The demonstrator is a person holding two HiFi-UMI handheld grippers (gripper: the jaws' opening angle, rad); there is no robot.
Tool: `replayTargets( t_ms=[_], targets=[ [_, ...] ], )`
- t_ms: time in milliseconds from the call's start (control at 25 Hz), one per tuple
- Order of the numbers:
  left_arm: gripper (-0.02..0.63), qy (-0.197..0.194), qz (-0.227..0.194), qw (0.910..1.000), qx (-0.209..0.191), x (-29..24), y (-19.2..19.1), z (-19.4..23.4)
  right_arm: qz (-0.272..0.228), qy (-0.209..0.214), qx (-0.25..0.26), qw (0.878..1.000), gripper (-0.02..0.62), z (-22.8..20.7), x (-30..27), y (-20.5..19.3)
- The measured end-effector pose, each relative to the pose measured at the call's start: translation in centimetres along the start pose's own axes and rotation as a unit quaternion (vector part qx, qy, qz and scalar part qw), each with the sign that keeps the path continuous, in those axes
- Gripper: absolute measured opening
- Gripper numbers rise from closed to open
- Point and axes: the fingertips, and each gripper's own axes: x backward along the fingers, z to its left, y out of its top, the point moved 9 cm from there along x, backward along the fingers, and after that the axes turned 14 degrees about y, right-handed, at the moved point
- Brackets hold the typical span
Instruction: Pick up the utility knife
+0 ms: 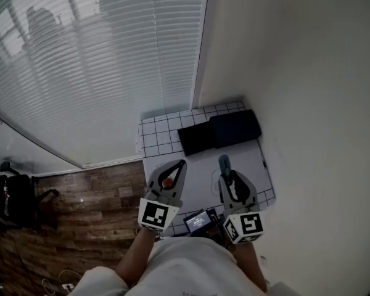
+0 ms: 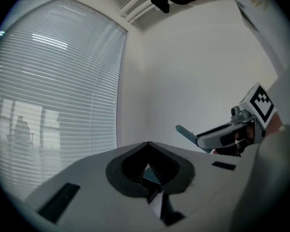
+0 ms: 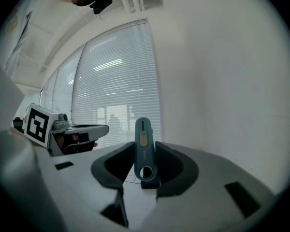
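Note:
The teal utility knife [image 3: 144,146] with a yellow slider stands upright between the jaws of my right gripper [image 3: 144,153], which is shut on it. In the head view the utility knife [image 1: 224,162] sticks out past the right gripper [image 1: 226,172], above the white table [image 1: 200,177]. My left gripper [image 1: 182,164] hangs beside it at the left, its tips together and nothing in them. From the left gripper view, the left gripper [image 2: 148,145] has its jaws meeting at a point, and the right gripper [image 2: 222,137] shows at the right with the knife [image 2: 184,131] protruding.
Two black boxes [image 1: 219,132] lie at the far end of the table on a grid mat [image 1: 160,134]. A small screen device [image 1: 199,221] sits near the body. Window blinds [image 1: 98,60] are at the left, a white wall at the right, and wooden floor [image 1: 92,196] with a black chair [image 1: 15,199].

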Motion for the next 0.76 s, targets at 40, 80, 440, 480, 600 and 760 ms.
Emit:
replayTargets(
  t_ms=[40, 80, 440, 480, 600, 760],
  targets=[
    [0.007, 0.001, -0.001, 1.0000, 0.001, -0.08, 0.05, 0.07, -0.001, -0.001, 0.000, 1.000, 0.138, -0.08, 0.01, -0.05],
    [0.007, 0.002, -0.001, 1.0000, 0.002, -0.13, 0.06, 0.15, -0.002, -0.003, 0.000, 1.000, 0.138, -0.16, 0.01, -0.11],
    [0.008, 0.002, -0.001, 1.0000, 0.001, -0.10, 0.36, 0.73, -0.003, -0.004, 0.008, 1.000, 0.138, 0.02, -0.41, 0.73],
    [0.006, 0.001, -0.001, 1.0000, 0.000, -0.10, 0.32, 0.69, -0.003, -0.004, 0.007, 1.000, 0.138, 0.04, -0.43, 0.69],
    [0.008, 0.000, 0.000, 1.0000, 0.001, -0.38, 0.08, 0.58, -0.004, -0.002, 0.006, 1.000, 0.138, -0.17, -0.57, 0.48],
    [0.006, 0.000, 0.003, 1.0000, -0.001, -0.66, -0.07, 0.48, -0.006, 0.002, 0.006, 1.000, 0.138, -0.37, -0.65, 0.30]
  ],
)
